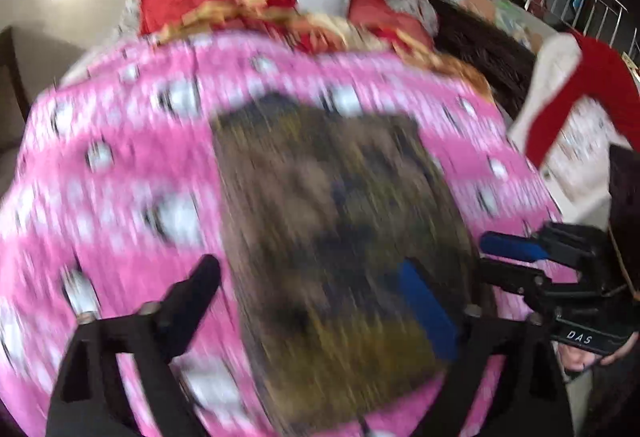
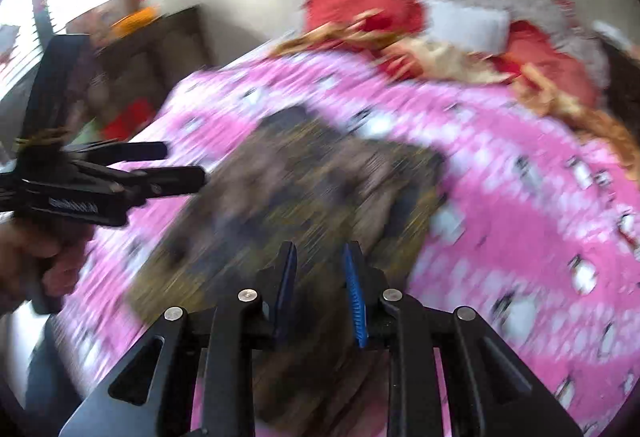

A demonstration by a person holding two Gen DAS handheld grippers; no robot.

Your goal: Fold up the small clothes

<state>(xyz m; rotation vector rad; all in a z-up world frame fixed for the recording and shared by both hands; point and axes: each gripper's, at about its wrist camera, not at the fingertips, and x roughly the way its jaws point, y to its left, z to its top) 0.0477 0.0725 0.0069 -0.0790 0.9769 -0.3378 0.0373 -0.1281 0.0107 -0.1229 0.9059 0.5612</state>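
While both views are smeared by motion blur, the main layout reads clearly enough. A dark brown and olive patterned small garment lies flat on a pink bedspread with white printed patches, directly ahead of and beneath both tools.

From the left wrist view, the left gripper has its jaws spread wide, one black finger out over the pink cloth on one side and the blue-padded finger over the garment on the other; nothing sits between them. Off to its right, the right gripper reaches in sideways over the garment's edge.

From the right wrist view, the right gripper points forward over the near part of the garment, its two blue-lined fingers standing apart with a narrow gap; whether any cloth is pinched there I cannot tell because of the blur. To its left, the left gripper hovers by the garment's side edge.

Beyond both tools, past the garment's far end, a heap of red and gold fabric lies on the bed.
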